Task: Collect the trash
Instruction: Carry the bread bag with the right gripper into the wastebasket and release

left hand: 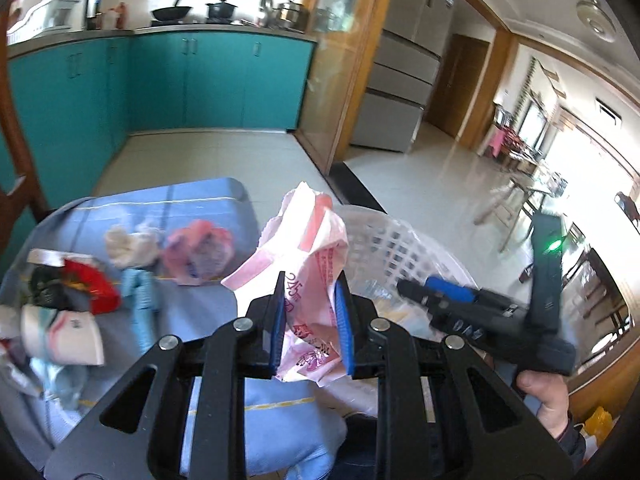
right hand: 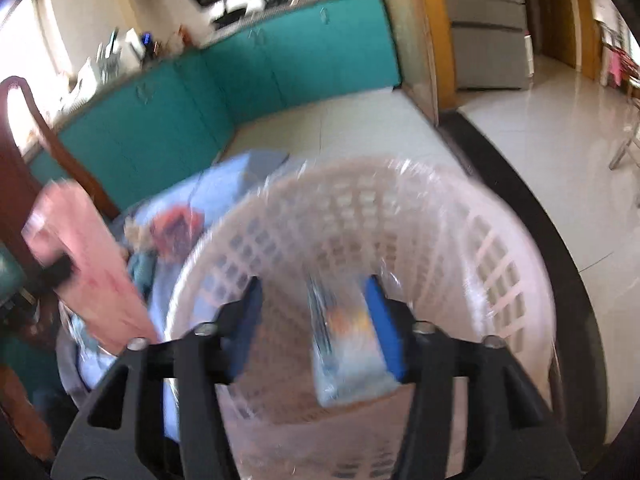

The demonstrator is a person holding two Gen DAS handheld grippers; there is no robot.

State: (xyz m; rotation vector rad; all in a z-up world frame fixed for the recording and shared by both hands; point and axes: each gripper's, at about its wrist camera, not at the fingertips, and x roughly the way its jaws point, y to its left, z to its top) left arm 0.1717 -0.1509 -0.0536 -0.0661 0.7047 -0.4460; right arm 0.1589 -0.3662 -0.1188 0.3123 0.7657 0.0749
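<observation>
Left wrist view shows the left gripper (left hand: pixel 310 312) clenched on a crumpled pink-and-white wrapper (left hand: pixel 308 248), held just beside the rim of the white lattice basket (left hand: pixel 384 236); more litter, including a paper cup (left hand: pixel 64 338) and a red wrapper (left hand: pixel 94 286), lies on the blue-clothed tabletop (left hand: pixel 200 308). Over the basket, the right gripper (right hand: pixel 316 320) stands with jaws released, a pale blue packet (right hand: pixel 348 356) lying against one pad and apparently dropping in. Likely risks: the packet may cling to that pad, and the light wrapper, let go short of the rim, could fall outside.
</observation>
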